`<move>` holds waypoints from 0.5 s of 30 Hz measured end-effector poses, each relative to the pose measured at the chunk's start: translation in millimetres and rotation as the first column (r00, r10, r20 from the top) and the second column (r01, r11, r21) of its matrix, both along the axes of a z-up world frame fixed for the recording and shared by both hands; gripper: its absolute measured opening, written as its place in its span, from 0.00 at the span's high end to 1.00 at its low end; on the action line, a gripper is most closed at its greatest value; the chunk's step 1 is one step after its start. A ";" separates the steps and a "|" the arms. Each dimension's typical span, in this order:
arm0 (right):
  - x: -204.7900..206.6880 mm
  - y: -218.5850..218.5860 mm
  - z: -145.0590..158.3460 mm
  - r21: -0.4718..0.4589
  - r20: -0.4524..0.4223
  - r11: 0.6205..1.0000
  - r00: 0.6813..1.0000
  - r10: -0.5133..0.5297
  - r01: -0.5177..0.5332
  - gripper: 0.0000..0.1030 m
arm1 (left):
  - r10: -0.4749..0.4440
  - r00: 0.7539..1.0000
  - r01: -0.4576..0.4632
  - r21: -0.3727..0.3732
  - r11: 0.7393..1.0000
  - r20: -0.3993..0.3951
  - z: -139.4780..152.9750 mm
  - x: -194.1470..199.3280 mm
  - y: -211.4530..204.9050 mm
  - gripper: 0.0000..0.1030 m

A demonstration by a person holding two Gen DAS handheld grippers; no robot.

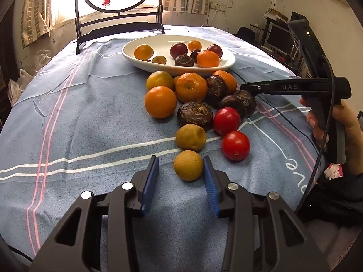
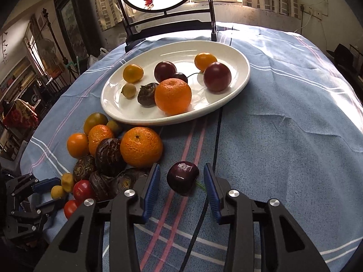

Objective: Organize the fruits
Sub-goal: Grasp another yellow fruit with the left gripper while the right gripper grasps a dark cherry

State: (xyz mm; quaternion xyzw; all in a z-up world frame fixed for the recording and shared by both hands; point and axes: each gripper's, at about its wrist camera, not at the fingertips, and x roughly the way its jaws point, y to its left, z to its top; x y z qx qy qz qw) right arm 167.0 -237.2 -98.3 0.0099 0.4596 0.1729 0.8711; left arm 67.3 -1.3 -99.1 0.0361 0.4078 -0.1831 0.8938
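On the table [image 2: 283,117], blue striped cloth: loose fruit heaped just in front of a white plate [image 2: 127,113], which already holds several pieces.

Step in hand: each gripper is lined up on one loose fruit, presumably to carry it to the plate.

Left gripper [image 1: 181,170]: fingers apart, straddling a small tan fruit [image 1: 188,165]. Its right finger [image 1: 209,181] looks to be touching or just beside the fruit; a clear gap shows on the other side. Not yet clamped.

Right gripper [image 2: 181,179]: fingers apart around a dark cherry [image 2: 182,176] lying apart from the heap. Gaps on both sides; no grip.

Neighbours: a second tan fruit [image 1: 190,137] and two red tomatoes [image 1: 236,145] lie near the left target; an orange [image 2: 141,146] sits just beside the right gripper's left finger.

Advice, left: shift sideways to centre the fruit before closing, else the one-sided push may roll it away.

Advice, right: close slowly on the widest part; the cherry is glossy and round, so likely to squirt out if pinched off-centre. Keep the left finger off the orange.

Risk: the cloth is soft and creased, so fingertips driven low may snag it.

Drop zone: bare plate area nearest the heap looks suitable.
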 end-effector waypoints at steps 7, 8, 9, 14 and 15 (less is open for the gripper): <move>-20.4 -10.9 15.7 0.056 0.096 0.998 0.995 0.007 -0.013 0.73 | -0.004 1.000 0.004 -0.015 1.000 0.011 8.4 -5.7 1.8 0.77; -24.4 -14.4 19.6 0.070 0.110 0.997 0.994 0.009 -0.017 0.73 | 0.000 1.000 0.000 -0.029 1.000 0.019 13.5 -6.9 4.7 0.77; -28.3 -18.3 23.4 0.079 0.123 0.997 0.992 0.008 -0.018 0.73 | 0.003 1.000 -0.001 -0.043 0.999 0.030 19.7 -8.3 8.2 0.77; -32.0 -42.9 41.2 0.132 0.156 0.991 0.987 -0.030 0.010 0.73 | 0.055 0.994 -0.047 -0.092 0.995 0.090 52.4 -4.5 25.3 0.77; -30.3 -46.4 46.0 0.138 0.167 0.990 0.985 -0.037 0.014 0.73 | 0.067 0.993 -0.058 -0.096 0.994 0.094 57.7 1.4 27.3 0.77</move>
